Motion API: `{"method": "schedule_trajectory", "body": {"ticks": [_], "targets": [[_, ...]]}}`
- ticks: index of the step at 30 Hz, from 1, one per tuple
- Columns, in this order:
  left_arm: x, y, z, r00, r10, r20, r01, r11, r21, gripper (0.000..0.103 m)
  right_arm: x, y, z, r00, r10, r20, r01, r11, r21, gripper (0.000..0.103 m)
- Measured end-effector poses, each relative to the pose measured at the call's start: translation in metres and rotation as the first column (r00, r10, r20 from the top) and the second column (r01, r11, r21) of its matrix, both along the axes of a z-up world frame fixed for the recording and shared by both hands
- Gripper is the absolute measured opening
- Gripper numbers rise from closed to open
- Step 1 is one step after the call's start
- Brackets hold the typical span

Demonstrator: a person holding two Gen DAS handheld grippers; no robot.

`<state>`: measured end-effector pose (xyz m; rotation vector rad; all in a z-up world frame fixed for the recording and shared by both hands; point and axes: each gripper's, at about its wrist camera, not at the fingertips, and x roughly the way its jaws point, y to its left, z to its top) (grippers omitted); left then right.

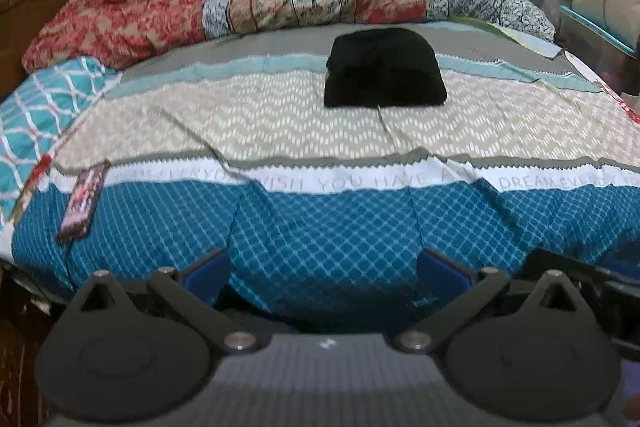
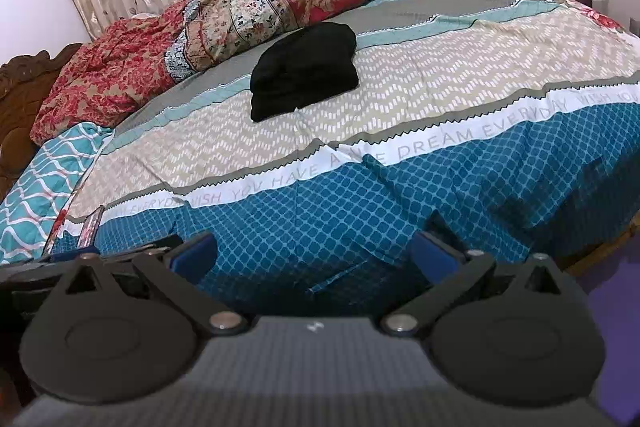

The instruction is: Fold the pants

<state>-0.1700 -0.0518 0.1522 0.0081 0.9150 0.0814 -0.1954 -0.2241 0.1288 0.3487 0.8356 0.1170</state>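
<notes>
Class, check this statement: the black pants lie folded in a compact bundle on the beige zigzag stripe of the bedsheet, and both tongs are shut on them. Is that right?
Not quite. The black pants do lie folded on the bedsheet, but both wrist views show the left tongs and right tongs open, well short of them and holding nothing.

A bed (image 1: 320, 219) covered by a banded sheet carries everything: a blue diamond-check band at the near edge, then a white strip of grey lettering, a beige zigzag band, pale teal and grey. Black folded pants (image 1: 384, 69) sit as a compact bundle on the beige and grey bands toward the far side, well apart from a rumpled red, floral and blue-grey quilt (image 1: 248, 3) heaped along the far edge. At the left edge lie a teal pillow with white wavy lattice (image 1: 36, 115) and, near it, a dark phone (image 1: 82, 203) resting flat across the white and blue bands.
</notes>
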Motion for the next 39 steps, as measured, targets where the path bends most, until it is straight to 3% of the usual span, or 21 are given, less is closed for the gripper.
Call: {"method": "schedule_trajectory", "body": {"ticks": [25, 39], "targets": [[-0.009, -0.001, -0.004, 0.999, -0.018, -0.028, 0.019, 0.999, 0.034, 0.103, -0.005, -0.007, -0.002, 0.999, -0.038, -0.014, 0.039, 0.999, 0.008, 0.103], [-0.006, -0.003, -0.017, 0.998, -0.012, -0.067, 0.020, 0.992, 0.125, 0.103, -0.003, -0.006, -0.008, 0.998, -0.024, -0.059, 0.026, 0.999, 0.021, 0.103]]}}
